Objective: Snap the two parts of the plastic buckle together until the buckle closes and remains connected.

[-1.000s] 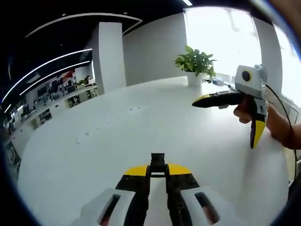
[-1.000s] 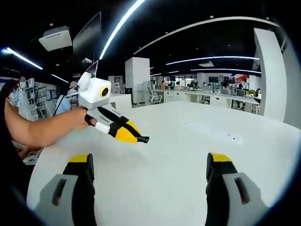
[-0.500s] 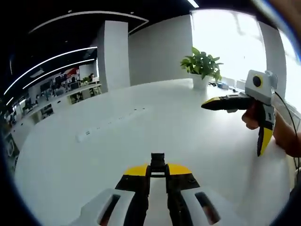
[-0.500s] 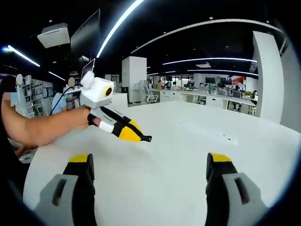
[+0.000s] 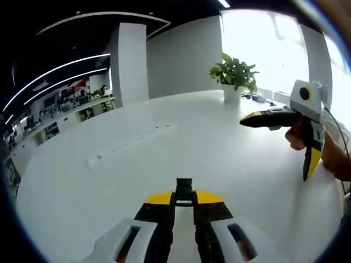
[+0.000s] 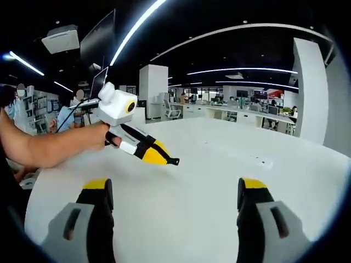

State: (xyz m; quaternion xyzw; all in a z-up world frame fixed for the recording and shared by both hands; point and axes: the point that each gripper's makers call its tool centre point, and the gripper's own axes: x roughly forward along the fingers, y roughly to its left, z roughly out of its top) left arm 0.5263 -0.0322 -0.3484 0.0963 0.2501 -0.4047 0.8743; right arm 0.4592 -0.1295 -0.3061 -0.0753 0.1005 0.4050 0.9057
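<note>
Left gripper view: the left gripper (image 5: 184,200) is hovering above the white counter (image 5: 164,159), its fingers (image 5: 164,216) clenched on a small black piece (image 5: 184,186) that is sticking out past the yellow tips. Judged by shape and task, this is one part of the plastic buckle; the grip is hiding most of it, so I cannot tell which half. The right gripper (image 5: 248,118) is entering from the right edge, held by a hand (image 5: 299,134), well apart from the black piece. A long white power strip (image 5: 129,145) is lying on the counter farther off, and a potted plant (image 5: 235,74) is standing at the far edge.

Right gripper view: the right gripper's own fingers (image 6: 101,205) are standing wide apart, released, with nothing between them. The left gripper is coming in from the left on an outstretched arm (image 6: 49,148), the black piece poking from its tip (image 6: 173,161), off the counter.

Progress, as a judgement: one buckle part is apparently being held in the air. The second part cannot be found on the counter here. Nothing is mated yet; locating and gripping the other half, aligning and pressing until it latches are all outstanding.
</note>
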